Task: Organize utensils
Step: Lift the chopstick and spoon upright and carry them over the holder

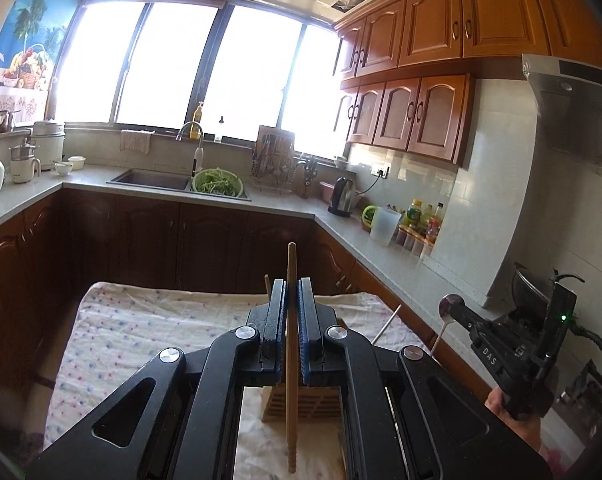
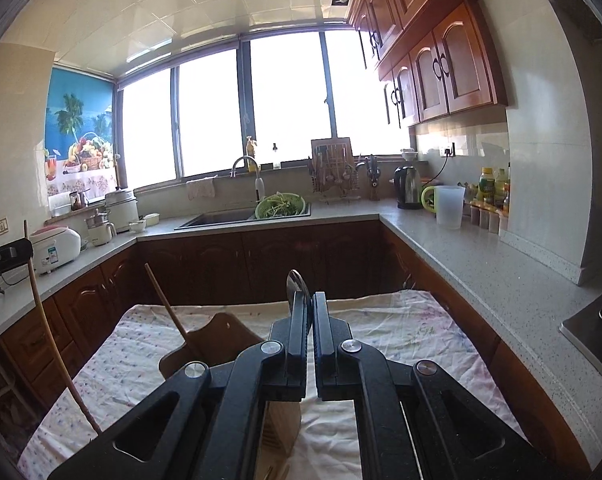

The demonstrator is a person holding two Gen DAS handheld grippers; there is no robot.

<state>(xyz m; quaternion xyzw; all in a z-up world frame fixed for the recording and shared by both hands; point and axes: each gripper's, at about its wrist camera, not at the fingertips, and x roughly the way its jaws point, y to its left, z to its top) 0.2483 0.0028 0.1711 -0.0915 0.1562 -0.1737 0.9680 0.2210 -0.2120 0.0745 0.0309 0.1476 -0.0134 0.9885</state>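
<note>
Kitchen with grey countertops (image 2: 481, 256) surrounds a flowered cloth-covered table (image 1: 141, 328) — left gripper (image 1: 292, 292) clamps an upright wooden chopstick (image 1: 291, 264) above a slatted wooden utensil holder (image 1: 301, 404); right gripper (image 2: 311, 304) pinches a metal spoon (image 2: 297, 284).

The cloth (image 1: 141, 332) is patterned white with small pink and blue dots. A tan wooden chopstick (image 1: 291, 360) is clamped between blue pads (image 1: 304, 336) on the black left gripper (image 1: 292, 292).
</note>
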